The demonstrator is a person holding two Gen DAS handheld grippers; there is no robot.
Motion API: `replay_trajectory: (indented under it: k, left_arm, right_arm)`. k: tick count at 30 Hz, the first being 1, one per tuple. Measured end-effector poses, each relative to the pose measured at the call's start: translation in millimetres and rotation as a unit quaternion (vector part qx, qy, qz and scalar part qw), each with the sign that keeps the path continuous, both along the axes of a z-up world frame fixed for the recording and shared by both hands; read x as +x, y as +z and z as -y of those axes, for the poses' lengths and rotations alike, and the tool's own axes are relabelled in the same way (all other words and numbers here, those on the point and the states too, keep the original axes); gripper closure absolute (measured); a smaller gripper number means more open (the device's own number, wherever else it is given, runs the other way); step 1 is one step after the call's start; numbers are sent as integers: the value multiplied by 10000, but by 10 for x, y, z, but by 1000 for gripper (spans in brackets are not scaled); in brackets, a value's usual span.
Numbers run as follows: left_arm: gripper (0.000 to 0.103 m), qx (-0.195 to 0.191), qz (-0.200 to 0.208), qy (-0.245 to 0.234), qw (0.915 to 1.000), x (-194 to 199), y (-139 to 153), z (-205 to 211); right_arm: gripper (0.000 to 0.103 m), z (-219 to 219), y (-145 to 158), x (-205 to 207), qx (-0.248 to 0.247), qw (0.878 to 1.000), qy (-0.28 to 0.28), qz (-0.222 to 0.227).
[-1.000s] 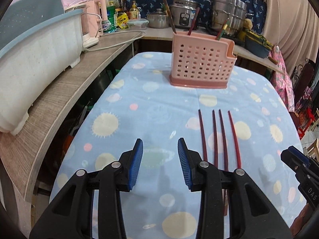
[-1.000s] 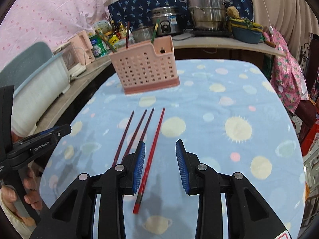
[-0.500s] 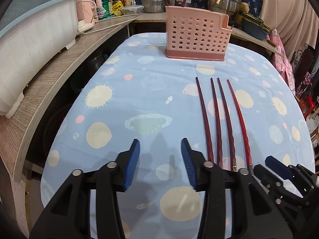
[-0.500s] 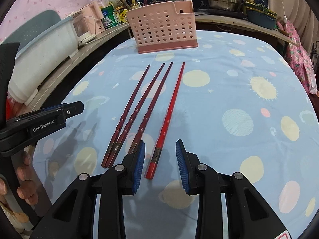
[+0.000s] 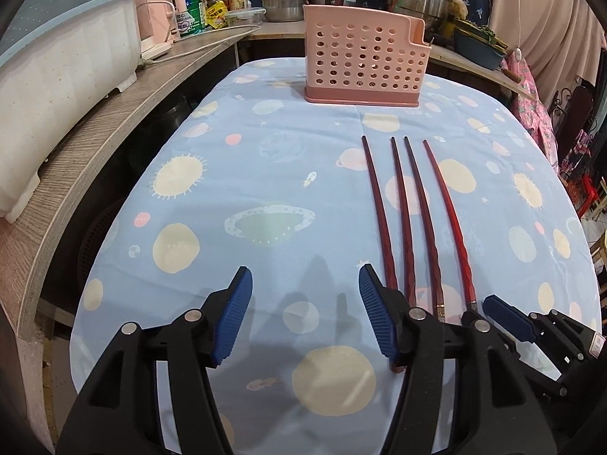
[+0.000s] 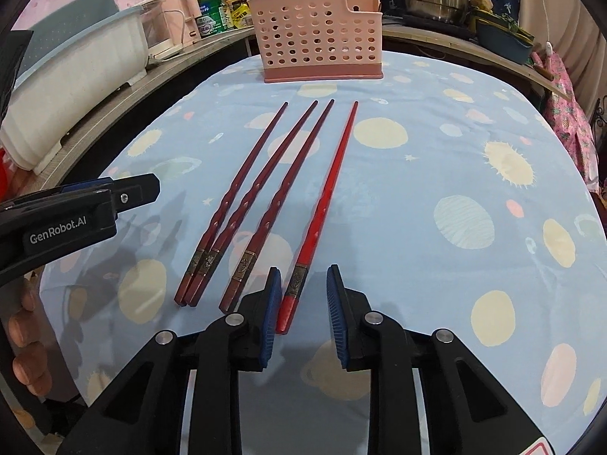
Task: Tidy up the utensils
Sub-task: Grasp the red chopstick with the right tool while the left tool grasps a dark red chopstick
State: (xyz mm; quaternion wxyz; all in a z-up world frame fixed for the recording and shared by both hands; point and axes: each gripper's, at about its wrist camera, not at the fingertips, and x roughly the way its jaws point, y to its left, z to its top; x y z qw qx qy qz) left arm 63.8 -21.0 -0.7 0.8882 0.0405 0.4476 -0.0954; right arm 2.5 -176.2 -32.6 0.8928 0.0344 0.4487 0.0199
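1. four chopsticks are laid side by side on the blue-clothed counter (image 6: 436, 144), long axes running from the lower centre of the right wrist view up toward the pink utensil holder (image 6: 318, 34) at the upper centre.
2. the bright red chopstick (image 6: 326, 204) is the rightmost of the four; its thick butt end is seen between the blue fingers (image 6: 335, 303) of the right gripper (image 6: 301, 305), lower centre of the frame.
3. the right gripper is closing, with the red butt in the gap; the left pad is just beside or touching it, the right pad is apart from it, so no clench is seen yet.
4. the long axis of the red chopstick is roughly in line with the pointing direction of the right gripper, so a pinch across its width at the butt is judged the step in hand.
5. the three dark red chopsticks (image 6: 265, 189) lie to the left of the red one; the two leftmost touch at their butts, the third is just beside the left finger.
6. the left gripper (image 5: 305, 314) is opening over bare cloth in the lower centre of the left wrist view, nothing between its fingers (image 5: 235, 314); the dark chopsticks lie to its right, their butts partly hidden behind its right finger.
7. the right gripper is nearer the red chopstick, the left gripper nearer the dark ones.
8. the holder stands upright, well apart from the chopstick tips, at the far end of the counter.
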Motion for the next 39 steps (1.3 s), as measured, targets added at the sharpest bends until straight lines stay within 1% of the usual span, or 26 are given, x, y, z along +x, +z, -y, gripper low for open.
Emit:
replay_trajectory:
  k: [1, 3, 7, 12, 17, 25, 31, 39]
  left_arm:
    - [47, -1, -12, -13, 10000, -2, -6, 7]
    - [47, -15, -48, -43, 10000, -4, -21, 23]
    - [47, -32, -117, -82, 9999, -5, -53, 47]
    - [47, -49, -211, -138, 9997, -8, -102, 90]
    - [45, -42, -271, -224, 9994, -21, -131, 147]
    - [45, -80, -430, -343, 9985, -50, -207, 220]
    - [45, -70, -419, -431, 9982, -80, -207, 272]
    - [45, -17, -521, -451, 9976, -101, -278, 310]
  right_arm:
    - [86, 5, -1, -2, -35, 10000, -7, 6]
    - [93, 30, -1, -2, -59, 10000, -53, 5]
    - [96, 118, 2, -21, -64, 9998, -203, 8]
    - [96, 279, 5, -64, -8, 9991, -433, 15]
    - [96, 362, 3, -98, 99, 9985, -530, 26]
    - [96, 376, 3, -101, 157, 9985, -530, 34]
    - [96, 376, 2, -104, 157, 9985, -531, 36]
    - [96, 376, -1, -107, 159, 9985, -531, 39]
